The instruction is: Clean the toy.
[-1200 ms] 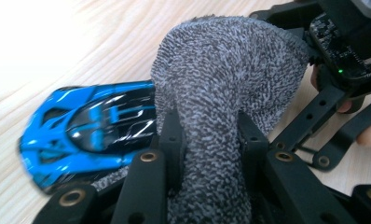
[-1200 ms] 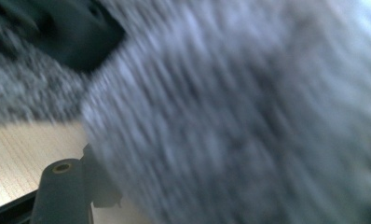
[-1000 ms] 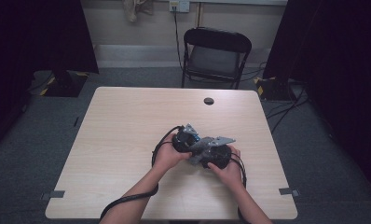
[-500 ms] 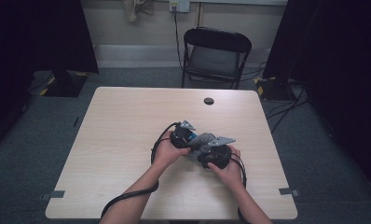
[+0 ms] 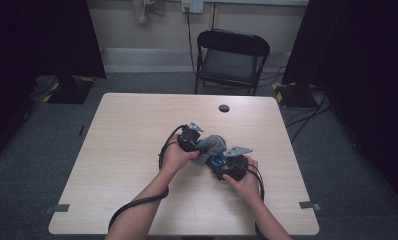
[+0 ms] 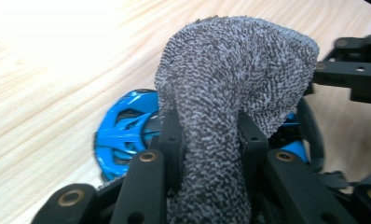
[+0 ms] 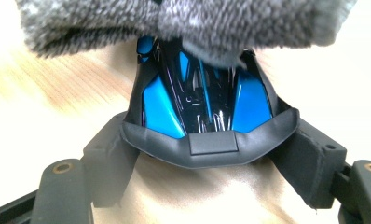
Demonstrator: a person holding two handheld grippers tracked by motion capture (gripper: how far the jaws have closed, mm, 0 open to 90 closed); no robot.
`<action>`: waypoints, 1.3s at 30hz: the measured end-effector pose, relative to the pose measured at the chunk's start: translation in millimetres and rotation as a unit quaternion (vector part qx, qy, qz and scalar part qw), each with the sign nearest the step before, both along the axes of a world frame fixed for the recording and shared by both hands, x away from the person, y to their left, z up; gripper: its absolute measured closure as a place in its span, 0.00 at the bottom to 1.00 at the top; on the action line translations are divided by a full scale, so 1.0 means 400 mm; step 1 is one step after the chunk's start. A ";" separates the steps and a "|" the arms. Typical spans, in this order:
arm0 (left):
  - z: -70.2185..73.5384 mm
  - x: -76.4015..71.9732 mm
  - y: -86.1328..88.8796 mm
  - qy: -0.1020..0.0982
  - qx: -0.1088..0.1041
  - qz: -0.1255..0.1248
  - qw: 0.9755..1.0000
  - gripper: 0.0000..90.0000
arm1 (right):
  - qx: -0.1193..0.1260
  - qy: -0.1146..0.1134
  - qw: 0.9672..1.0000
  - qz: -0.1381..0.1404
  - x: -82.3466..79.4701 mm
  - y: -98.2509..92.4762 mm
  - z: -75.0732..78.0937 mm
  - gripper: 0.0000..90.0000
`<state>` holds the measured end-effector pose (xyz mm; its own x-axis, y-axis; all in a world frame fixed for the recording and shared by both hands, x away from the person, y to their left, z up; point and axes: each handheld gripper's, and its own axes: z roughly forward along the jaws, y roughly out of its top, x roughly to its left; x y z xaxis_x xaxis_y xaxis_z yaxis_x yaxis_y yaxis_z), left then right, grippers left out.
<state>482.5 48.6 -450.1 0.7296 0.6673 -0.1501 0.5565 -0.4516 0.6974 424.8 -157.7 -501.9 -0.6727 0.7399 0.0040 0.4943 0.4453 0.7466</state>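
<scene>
A blue and black toy car (image 7: 202,102) sits low over the table, its black end held from both sides by my right gripper (image 7: 209,140), which is shut on it. My left gripper (image 6: 211,135) is shut on a grey terry cloth (image 6: 230,93), which is draped over the car; a blue wheel (image 6: 127,130) shows beside it. In the high view the left gripper (image 5: 189,137), the cloth (image 5: 212,146) and the right gripper (image 5: 228,164) meet at the middle of the table (image 5: 137,130).
A small black round spot (image 5: 224,108) lies near the table's far edge. A black folding chair (image 5: 232,55) stands behind the table. Cables trail from both grippers toward the person.
My left gripper has moved a little away from the person and to the left, taking the cloth with it over the car. The right gripper has kept still.
</scene>
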 end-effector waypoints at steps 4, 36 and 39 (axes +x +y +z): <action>-0.004 0.008 0.005 -0.004 0.006 0.013 1.000 0.77 | 0.000 0.000 1.000 0.000 0.000 0.000 0.000 0.28; -0.033 0.059 0.089 -0.005 0.040 0.108 0.993 0.77 | 0.001 0.001 1.000 0.000 0.000 0.000 0.000 0.28; -0.024 0.054 0.093 0.001 0.031 0.107 0.994 0.77 | 0.001 0.001 1.000 -0.001 0.000 0.000 0.000 0.28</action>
